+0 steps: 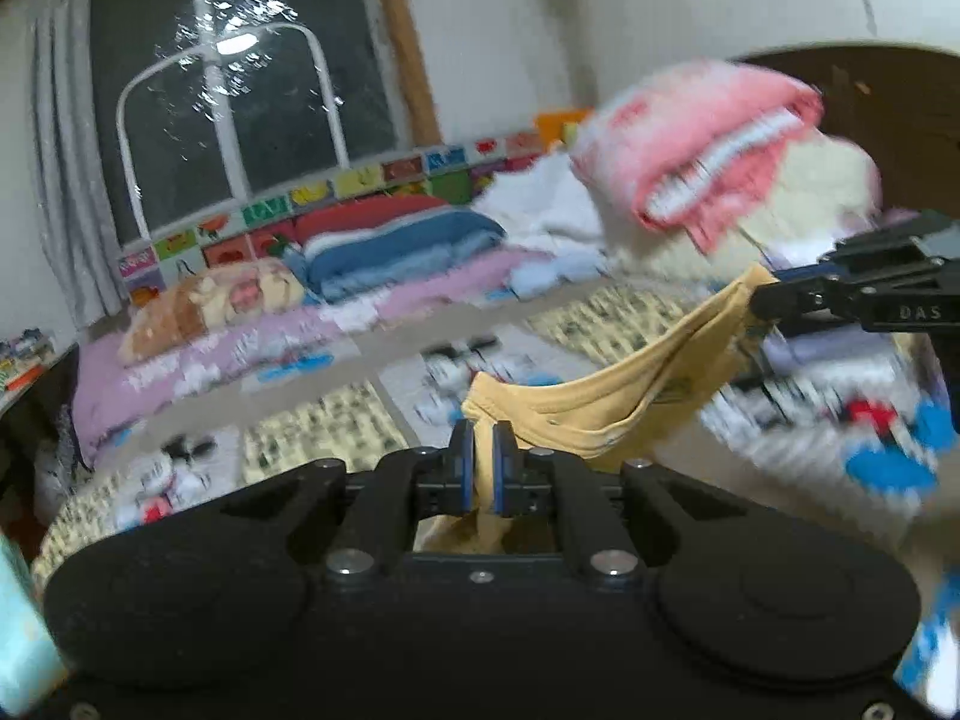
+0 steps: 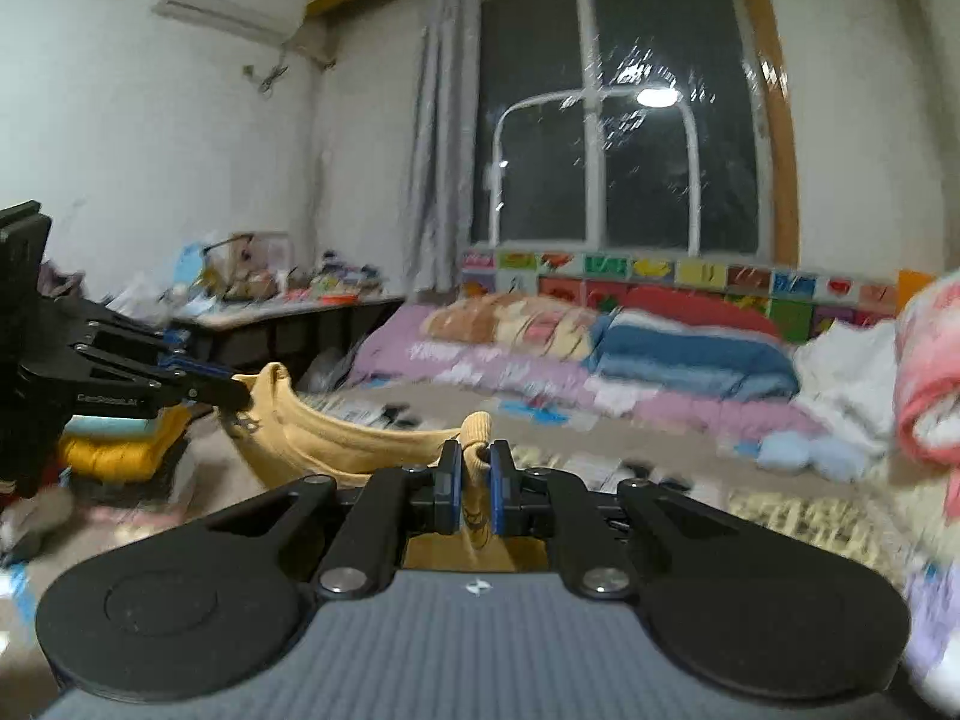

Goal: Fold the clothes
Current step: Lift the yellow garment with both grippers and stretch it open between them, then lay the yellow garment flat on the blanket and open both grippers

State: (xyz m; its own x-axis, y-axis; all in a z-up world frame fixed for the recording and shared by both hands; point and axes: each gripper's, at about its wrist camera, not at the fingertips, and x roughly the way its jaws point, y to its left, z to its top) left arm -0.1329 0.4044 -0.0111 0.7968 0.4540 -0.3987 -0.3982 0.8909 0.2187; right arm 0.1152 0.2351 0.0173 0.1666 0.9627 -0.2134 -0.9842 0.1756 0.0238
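both grippers' jaws pinch the yellow garment (image 2: 360, 447) above the bed (image 2: 600, 420).

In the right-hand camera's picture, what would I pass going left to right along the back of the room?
Air conditioner → cluttered desk → grey curtain → window → blue striped folded bedding → white cloth heap → pink and white blanket.
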